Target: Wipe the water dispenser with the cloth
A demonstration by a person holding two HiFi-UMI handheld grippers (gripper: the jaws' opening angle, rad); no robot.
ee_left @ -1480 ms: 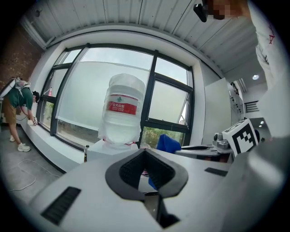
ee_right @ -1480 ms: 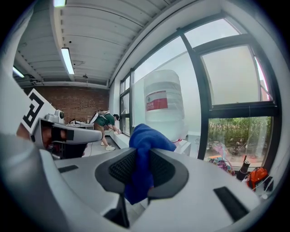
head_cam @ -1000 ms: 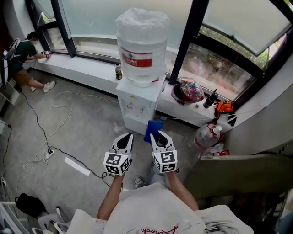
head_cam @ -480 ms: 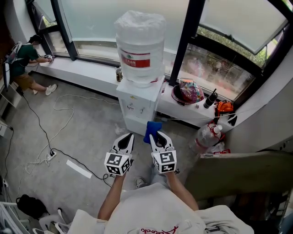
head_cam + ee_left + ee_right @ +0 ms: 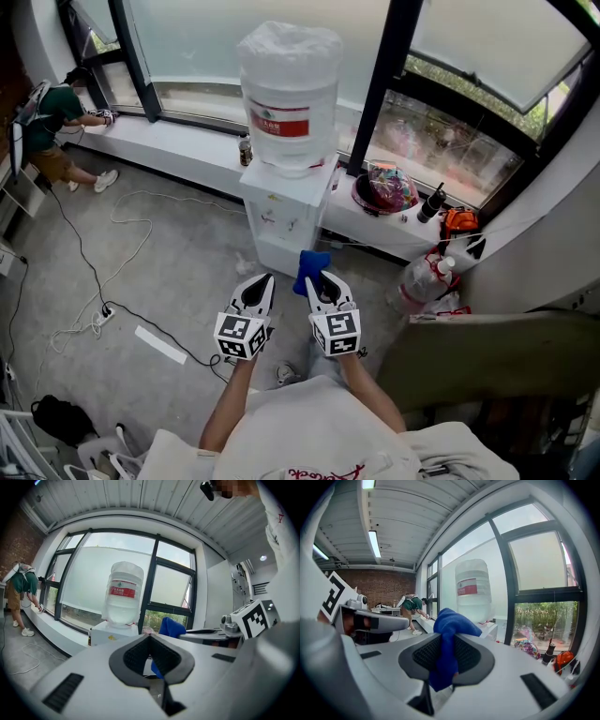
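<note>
Two grippers are held side by side in front of the person. The right gripper (image 5: 446, 645) is clamped on a crumpled blue cloth (image 5: 450, 623). The fabric is pinched between the black ribbed pads, bunching up above the tips and hanging down below them. The left gripper (image 5: 149, 637) has its tips pressed together with nothing between them, and only the blue cloth beyond shows through the hollow behind its tips.

From the head view, the cloth sits just short of the lower front of a white box-shaped water dispenser (image 5: 279, 217). Whether it touches the cabinet cannot be told from there. In the right gripper view the dispenser stands beyond the cloth.

On top of the dispenser stands a large clear upturned water bottle with a red label (image 5: 289, 94), its upper end wrapped in crinkled film. It looks filled, though the level is not clear. The dispenser stands on the grey floor against a white window sill (image 5: 178, 141).

A small dark can (image 5: 244, 148) stands on the sill just left of the dispenser. To the right sits a dark round bowl (image 5: 362, 200) heaped with bright wrapped items, and beyond it a black bottle (image 5: 431, 202).

Clear plastic bottles (image 5: 420, 277) lie on the floor at the right. Far left, a person in a green top (image 5: 45, 117) crouches at the sill.
</note>
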